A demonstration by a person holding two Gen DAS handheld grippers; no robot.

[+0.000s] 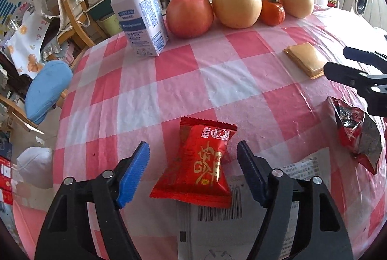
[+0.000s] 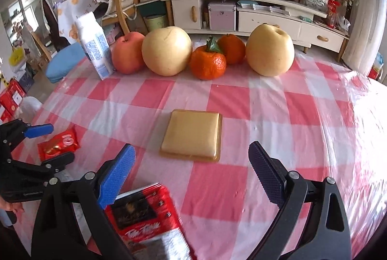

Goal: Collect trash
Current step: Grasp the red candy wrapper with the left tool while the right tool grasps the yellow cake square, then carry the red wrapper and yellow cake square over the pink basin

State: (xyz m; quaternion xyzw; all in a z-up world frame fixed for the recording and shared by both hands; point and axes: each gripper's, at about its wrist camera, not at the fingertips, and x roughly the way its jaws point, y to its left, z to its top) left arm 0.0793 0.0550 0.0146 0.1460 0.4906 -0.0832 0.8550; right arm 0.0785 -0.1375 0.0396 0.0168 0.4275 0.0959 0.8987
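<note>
Left gripper jaws apart, straddling red snack packet for pickup, nothing clamped. Right gripper jaws apart, aimed at gold packet; torn red wrapper nearer than gold packet, by left finger. Fruit row beyond gold packet: probably not trash.

You get bright daylight, glare on the plastic tablecloth at right, heavy fisheye bending at edges, and blur lower right.
</note>
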